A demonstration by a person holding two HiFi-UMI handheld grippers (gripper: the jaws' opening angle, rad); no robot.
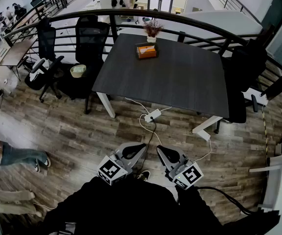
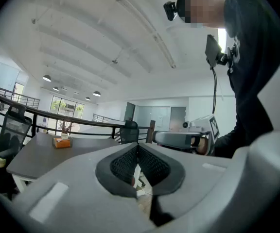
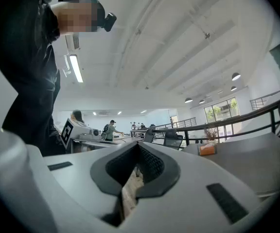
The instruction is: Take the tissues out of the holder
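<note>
The orange tissue holder (image 1: 146, 50) stands at the far side of the dark table (image 1: 175, 82), with white tissue showing on top. It appears small in the left gripper view (image 2: 61, 141) and in the right gripper view (image 3: 207, 149). Both grippers are held low, close to the person's body and well short of the table. My left gripper (image 1: 141, 147) has its jaws closed tip to tip with nothing between them (image 2: 138, 147). My right gripper (image 1: 159, 150) is likewise shut and empty (image 3: 139, 147).
A small potted plant (image 1: 152, 29) stands behind the holder. Black office chairs (image 1: 89, 43) sit left of the table and one at its right (image 1: 241, 77). A white power strip (image 1: 152, 115) with cables lies on the wooden floor. A curved black railing (image 1: 190, 23) runs behind.
</note>
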